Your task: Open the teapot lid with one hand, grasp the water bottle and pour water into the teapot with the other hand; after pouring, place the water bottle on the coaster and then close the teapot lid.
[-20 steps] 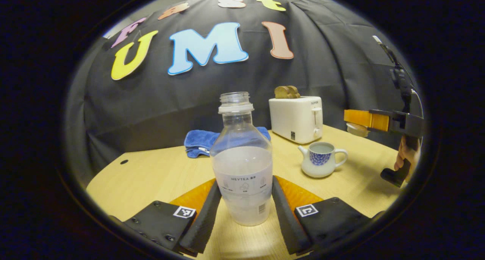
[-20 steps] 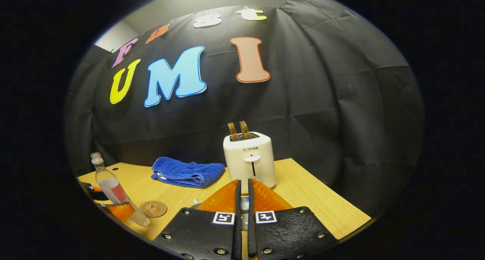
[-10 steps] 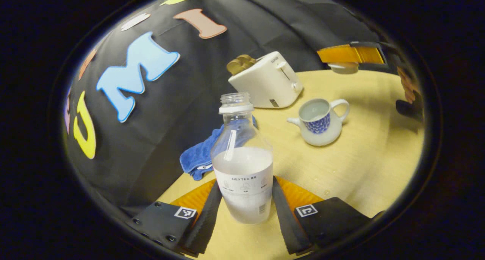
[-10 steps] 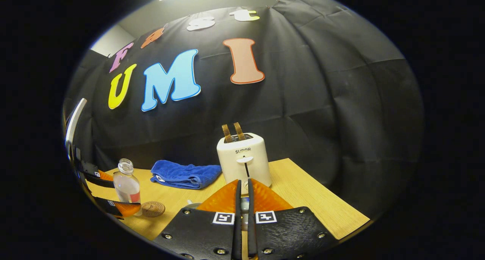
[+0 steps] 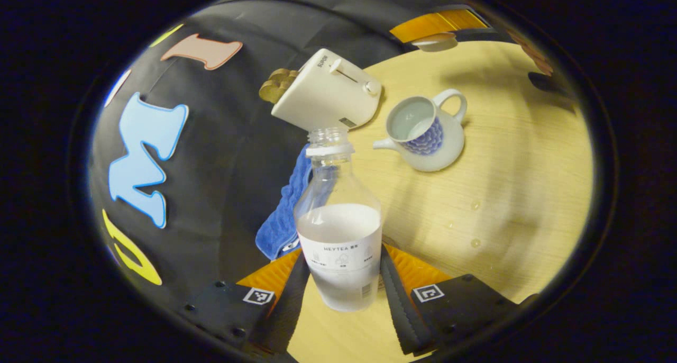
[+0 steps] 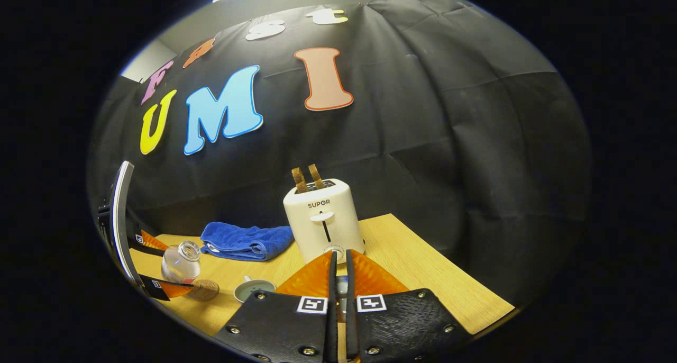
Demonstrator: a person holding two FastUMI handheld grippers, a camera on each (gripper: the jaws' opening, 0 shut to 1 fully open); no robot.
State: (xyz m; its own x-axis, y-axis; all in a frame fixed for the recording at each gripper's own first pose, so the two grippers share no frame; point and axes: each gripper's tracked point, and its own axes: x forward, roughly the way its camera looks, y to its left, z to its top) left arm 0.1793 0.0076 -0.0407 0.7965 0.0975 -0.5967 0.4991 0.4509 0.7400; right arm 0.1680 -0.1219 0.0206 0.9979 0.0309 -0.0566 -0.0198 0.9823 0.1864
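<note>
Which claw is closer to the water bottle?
The left. The left claw grips the water bottle between both fingers. The right claw is off to the side, holding the teapot lid up beyond the open teapot.

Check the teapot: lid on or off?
Off. The teapot on the table shows an open mouth, and the right gripper holds the lid off to the side.

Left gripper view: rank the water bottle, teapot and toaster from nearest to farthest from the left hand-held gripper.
1. Water bottle, held between the left hand-held gripper's fingers.
2. Teapot, lid off, ahead to the right.
3. Toaster, beyond it by the wall.
</note>
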